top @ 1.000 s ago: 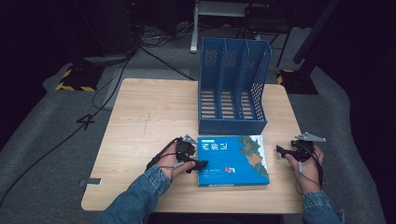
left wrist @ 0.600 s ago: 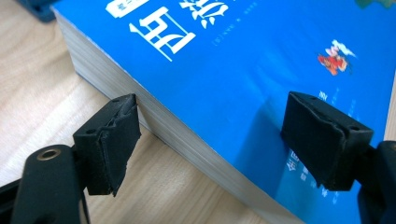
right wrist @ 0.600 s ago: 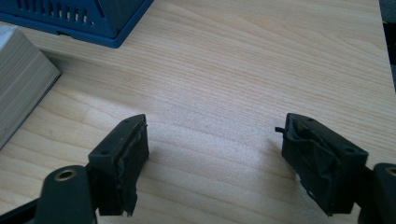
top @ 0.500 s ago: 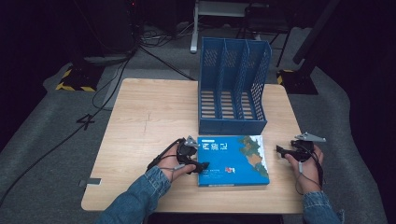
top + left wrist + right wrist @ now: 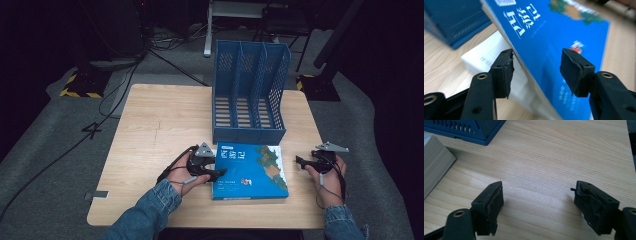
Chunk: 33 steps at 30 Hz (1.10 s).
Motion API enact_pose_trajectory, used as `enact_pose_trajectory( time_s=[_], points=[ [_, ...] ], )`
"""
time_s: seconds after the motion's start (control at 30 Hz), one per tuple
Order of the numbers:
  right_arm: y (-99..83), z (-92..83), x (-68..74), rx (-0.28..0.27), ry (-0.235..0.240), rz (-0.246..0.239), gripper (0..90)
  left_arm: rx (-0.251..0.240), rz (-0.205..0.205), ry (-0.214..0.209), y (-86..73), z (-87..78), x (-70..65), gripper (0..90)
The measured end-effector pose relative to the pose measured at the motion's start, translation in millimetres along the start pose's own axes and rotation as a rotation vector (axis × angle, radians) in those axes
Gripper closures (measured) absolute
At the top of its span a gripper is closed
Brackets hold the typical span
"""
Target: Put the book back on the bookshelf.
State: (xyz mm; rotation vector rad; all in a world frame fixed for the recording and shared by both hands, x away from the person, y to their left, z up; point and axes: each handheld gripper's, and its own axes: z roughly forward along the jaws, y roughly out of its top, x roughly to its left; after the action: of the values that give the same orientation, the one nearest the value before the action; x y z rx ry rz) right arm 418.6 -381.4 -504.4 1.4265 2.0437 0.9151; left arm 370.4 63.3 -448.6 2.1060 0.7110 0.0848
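Closing left hand-held gripper straddles lifted book cover; pad contact unclear.

A blue file rack with three slots stood upright near the far edge of the wooden table, toward its right side. On the grey floor beyond the table's far left corner lay black cables and a strip of yellow-and-black tape. Grey stand legs rose behind the rack.

A pale wooden worktop stands on grey carpet in a dark room, black cables trailing behind.
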Motion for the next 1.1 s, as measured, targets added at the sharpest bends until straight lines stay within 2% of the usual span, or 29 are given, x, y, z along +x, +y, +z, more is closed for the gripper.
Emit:
enact_pose_trajectory(
  time_s=[0.07,0.13,0.17,0.2,0.27,0.3,0.33,0.37,0.43,0.53,0.63,0.77,0.83,0.87,0.9,0.93,1.03,1.1],
  points=[
    [0.0,0.0,0.4,0.001,0.000,0.002,24.0,0.001,0.020,0.002,-0.7,2.6,-0.9,44.4],
    [0.1,0.1,0.6,0.001,0.001,0.000,24.1,0.004,0.023,0.004,-2.7,5.9,1.2,44.0],
    [0.2,0.0,1.0,0.001,0.000,0.001,24.1,0.002,0.008,0.003,-4.5,8.4,3.4,44.3],
    [0.2,0.0,1.2,0.001,-0.001,0.000,24.2,0.012,0.013,0.017,-5.2,9.7,4.8,44.3],
    [0.1,-0.1,1.6,-0.002,0.000,-0.002,25.1,0.062,0.042,0.084,-7.4,14.3,8.2,44.7],
    [0.0,-0.3,2.1,-0.002,0.000,-0.002,25.4,0.069,0.037,0.084,-8.0,16.5,10.1,44.6],
    [-0.4,-0.8,3.1,-0.002,-0.001,-0.005,25.7,0.053,0.006,0.061,-7.0,16.5,14.0,45.2],
    [-0.6,-0.9,3.7,-0.003,0.000,-0.007,25.8,0.037,-0.001,0.054,-5.7,15.8,15.3,46.1],
    [-1.2,-1.9,4.7,-0.002,0.005,-0.005,26.0,-0.021,-0.006,0.054,-3.2,15.6,16.2,47.6],
    [-2.0,-2.7,5.6,-0.002,0.007,-0.011,26.0,-0.047,0.004,0.050,-0.2,16.8,15.6,47.7],
    [-3.7,-4.7,7.7,-0.002,0.014,-0.015,26.0,-0.052,0.017,0.035,1.1,20.9,15.7,47.3],
    [-5.0,-6.1,9.0,-0.003,0.017,-0.018,26.0,-0.049,0.030,-0.020,-4.9,32.7,18.9,42.5],
    [-5.3,-6.5,9.3,-0.002,0.020,-0.020,26.0,-0.071,-0.020,-0.066,-9.9,37.0,20.8,36.2],
    [-5.4,-6.6,9.4,-0.001,0.021,-0.021,26.0,-0.073,-0.032,-0.070,-11.2,36.9,22.0,35.3],
    [-5.4,-6.6,9.5,-0.002,0.021,-0.023,26.0,-0.079,-0.034,-0.053,-14.1,36.4,23.0,36.4],
    [-5.4,-6.6,9.4,-0.001,0.022,-0.023,26.1,-0.079,-0.034,-0.053,-14.1,36.4,23.0,38.6],
    [-5.3,-6.6,9.2,0.000,0.025,-0.021,26.3,-0.080,0.044,-0.016,-16.9,36.2,19.9,39.8],
    [-5.2,-6.6,9.3,0.001,0.025,-0.023,26.3,-0.078,0.066,-0.003,-17.3,36.3,18.4,39.6]
  ],
)
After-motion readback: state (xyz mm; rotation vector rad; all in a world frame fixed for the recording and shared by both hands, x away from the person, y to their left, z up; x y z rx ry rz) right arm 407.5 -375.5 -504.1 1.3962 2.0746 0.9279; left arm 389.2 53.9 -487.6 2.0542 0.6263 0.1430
